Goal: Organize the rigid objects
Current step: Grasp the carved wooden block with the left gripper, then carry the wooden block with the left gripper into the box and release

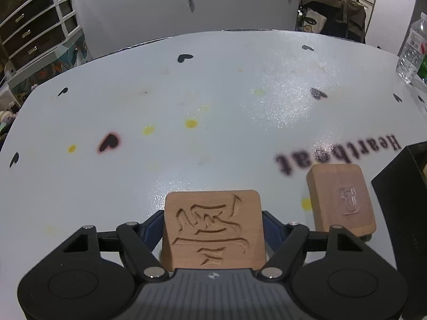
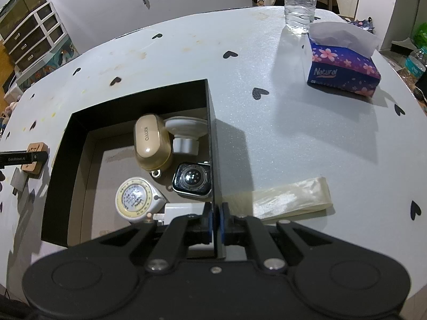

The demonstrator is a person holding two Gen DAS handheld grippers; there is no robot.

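Note:
My left gripper (image 1: 213, 220) is shut on a carved wooden block (image 1: 213, 229) and holds it over the white table. A second carved wooden block (image 1: 341, 200) lies on the table just to its right, beside the black box (image 1: 397, 194). In the right wrist view my right gripper (image 2: 216, 221) is shut on the right wall of the black box (image 2: 213, 144). Inside lie a beige earbud case (image 2: 150, 141), a white round holder (image 2: 186, 133), a smartwatch (image 2: 192, 178) and a round tape measure (image 2: 136, 200). The left gripper with its block (image 2: 34, 157) shows at the far left.
A tissue box (image 2: 344, 66) and a water bottle (image 2: 300, 2) stand at the back right of the table. A clear plastic strip (image 2: 288, 194) lies right of the box. A bottle (image 1: 411, 50) stands at the right table edge. A drawer unit (image 1: 34, 29) stands beyond the table.

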